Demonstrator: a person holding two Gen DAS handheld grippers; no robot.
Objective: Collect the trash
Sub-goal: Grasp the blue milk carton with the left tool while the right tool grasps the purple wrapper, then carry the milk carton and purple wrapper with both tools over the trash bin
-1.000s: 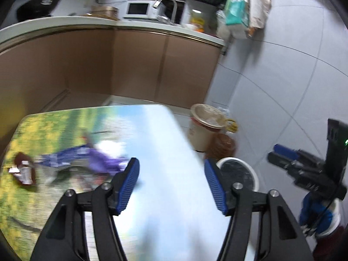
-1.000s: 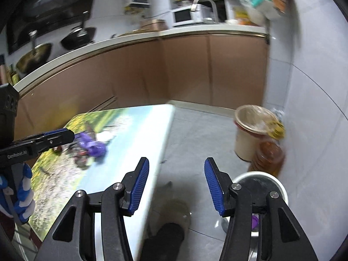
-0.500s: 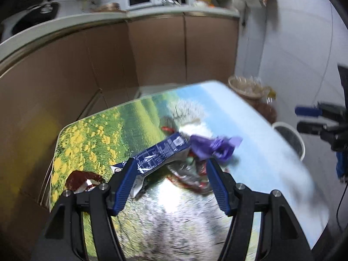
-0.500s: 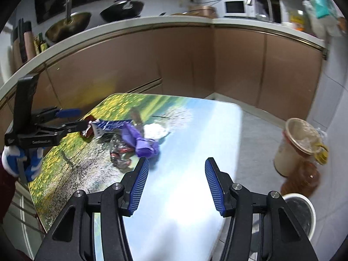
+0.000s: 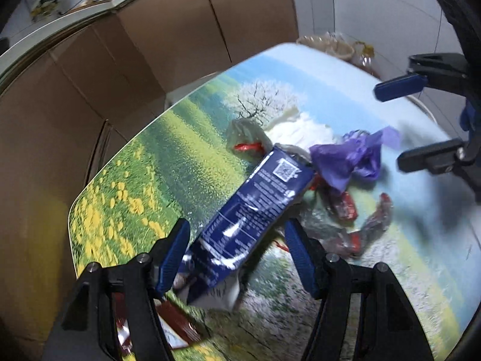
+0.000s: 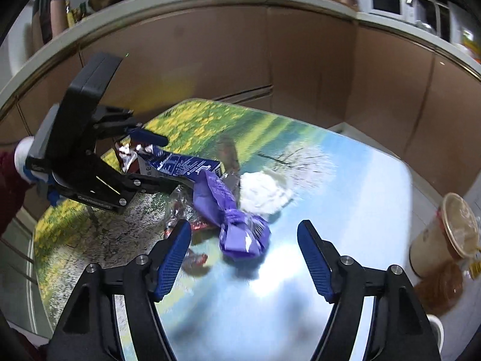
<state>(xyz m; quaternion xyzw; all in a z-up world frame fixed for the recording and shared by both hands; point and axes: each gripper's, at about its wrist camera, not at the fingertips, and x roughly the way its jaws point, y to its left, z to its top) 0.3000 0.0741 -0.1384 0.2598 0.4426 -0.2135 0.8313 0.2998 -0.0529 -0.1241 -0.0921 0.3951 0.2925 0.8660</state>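
Centrally, a pile of trash lay on the table (image 5: pixel 186 150), whose top carried a printed meadow landscape with yellow flowers and a white blossoming tree. A dark blue carton (image 5: pixel 255 204) with white print and a QR code lay flattened and diagonal, its near end between the two blue pads of the left gripper (image 5: pixel 237 255); that gripper's jaws stood spread apart, and contact with the carton could not be confirmed. A crumpled purple wrapper (image 6: pixel 237 222) lay just beside the far end of the carton, directly ahead of the right gripper (image 6: pixel 243 258), whose jaws were likewise wide apart and held nothing. Clear wrappers with red print (image 5: pixel 345 216) lay around and partly under the carton and the purple wrapper. A red and silver foil wrapper (image 5: pixel 168 325) lay beneath the left gripper. Brown kitchen cabinets (image 6: pixel 300 57) stood behind the table, and a tan lidded bucket (image 6: pixel 445 234) stood on the floor to the right.
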